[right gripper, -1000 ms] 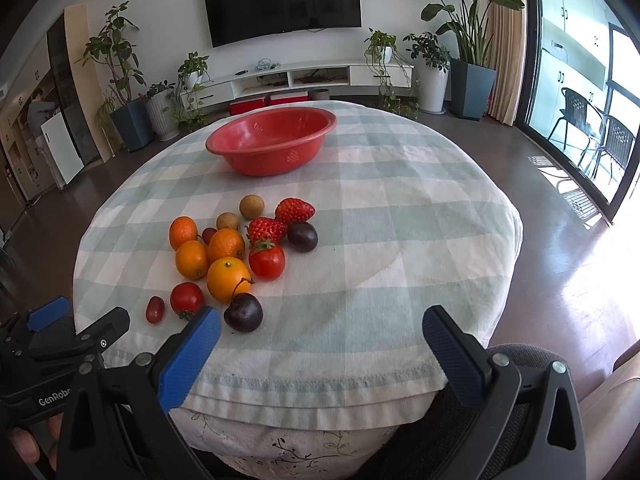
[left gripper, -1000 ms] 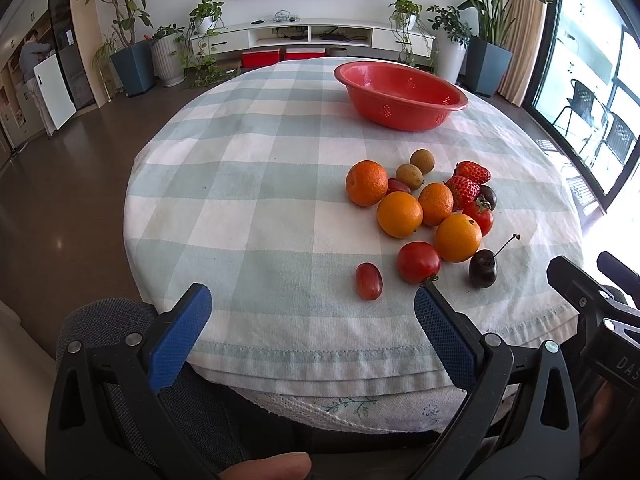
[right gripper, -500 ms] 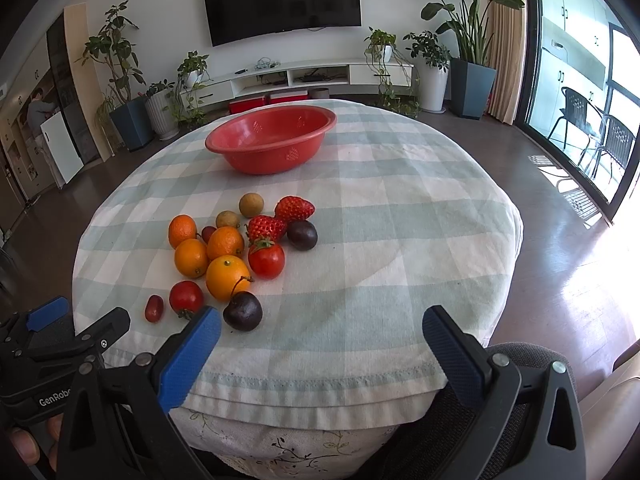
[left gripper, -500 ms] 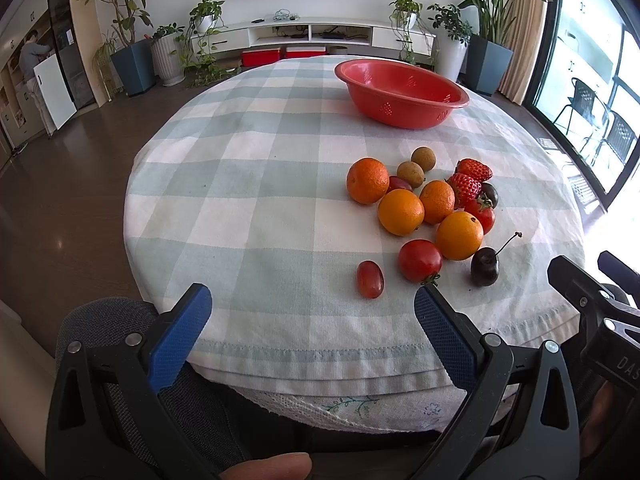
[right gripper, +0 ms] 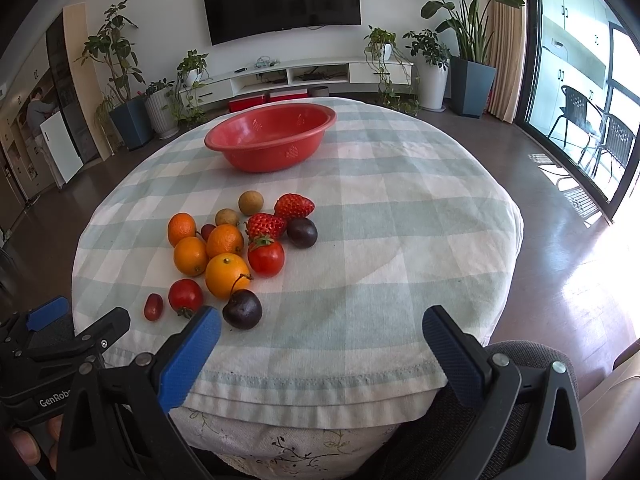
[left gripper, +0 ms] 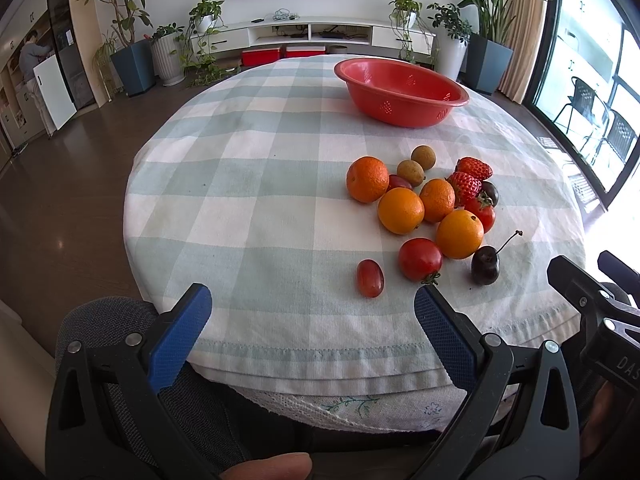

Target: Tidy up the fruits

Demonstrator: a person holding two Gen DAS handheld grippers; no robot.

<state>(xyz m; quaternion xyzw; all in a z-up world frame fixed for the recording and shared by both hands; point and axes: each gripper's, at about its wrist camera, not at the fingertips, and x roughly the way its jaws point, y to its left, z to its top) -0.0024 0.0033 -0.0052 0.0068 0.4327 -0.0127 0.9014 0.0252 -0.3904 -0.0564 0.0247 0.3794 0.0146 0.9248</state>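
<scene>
Looking at the whole setup, we're right at the start of the job: nothing sits in the red bowl [right gripper: 270,142] yet as far as we can see, and it stands at the far side of the round worktop [right gripper: 400,208], well apart from the fruit. All the fruit is bunched in one cluster nearer to us, left of centre in the right wrist view.

So the step in hand, as we read it, is picking the first piece. The next move probably calls for reaching forward and down to something at the edge of the pile, so the neighbours don't roll.

The oranges [right gripper: 227,275] are the biggest pieces, packed touching each other. The tomato [left gripper: 420,259] and the dark cherry [right gripper: 242,309] lie on the near fringe, and the little grape tomato [left gripper: 370,278] sits slightly apart, easiest to get around.

Pose-wise, we hold both tools low at the near rim, pointing across the cloth. The left claw [left gripper: 312,322] is spread wide with nothing in it, and the right claw [right gripper: 320,340] is spread wide and empty too.
</scene>
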